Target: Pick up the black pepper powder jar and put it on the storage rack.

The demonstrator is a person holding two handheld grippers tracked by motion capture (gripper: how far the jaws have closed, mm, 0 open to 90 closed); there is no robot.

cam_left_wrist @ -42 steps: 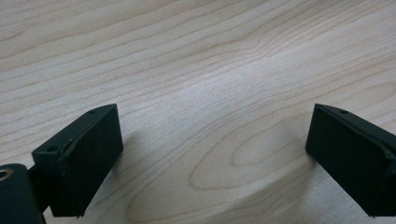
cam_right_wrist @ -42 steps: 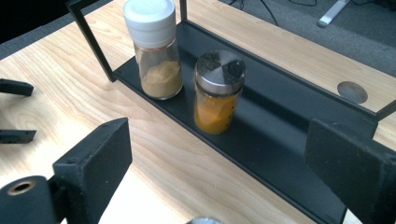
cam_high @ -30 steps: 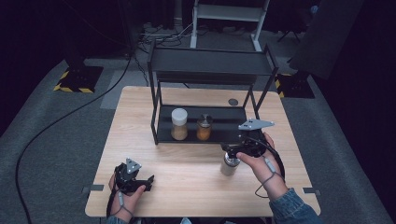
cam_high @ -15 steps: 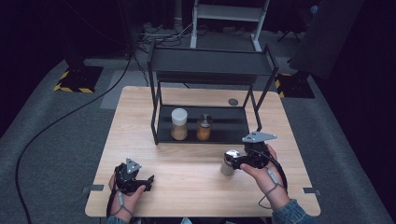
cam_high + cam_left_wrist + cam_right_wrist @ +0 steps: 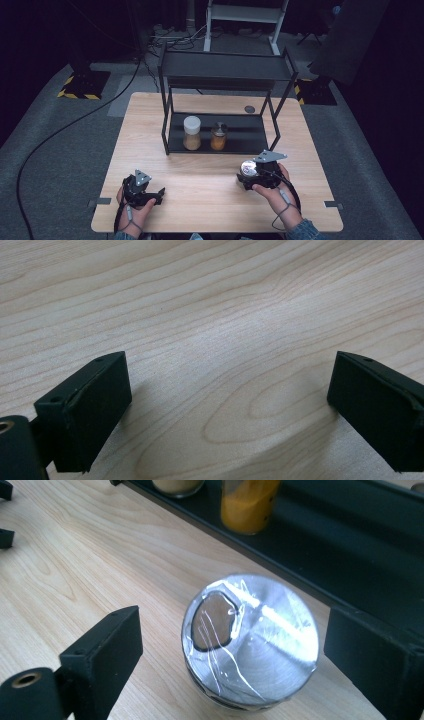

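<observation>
A: Starting at the left, what has changed with the left tool (image 5: 141, 189)?

B: Nothing; it sits at the near left of the pale wooden desk (image 5: 200, 165), just as a second ago; in its own view the jaws gape wide over bare wood, released, nothing between them.

A: And the right tool (image 5: 248, 175)?

B: That one has come down; a second ago it held higher by the black metal two-tier rack (image 5: 220, 70), and now it sits low on the desk in front of the rack's right end; its jaws have just been closing a little around the small glass jar with the shiny silver lid (image 5: 250, 640); the jar stands between them, yet gaps show on both sides, so no grasp.

A: Meaning?

B: I judge a pick-up is about to start; two filled jars, a white-lidded one (image 5: 192, 133) and an orange one (image 5: 218, 136), already stand on the rack's lower shelf.
</observation>
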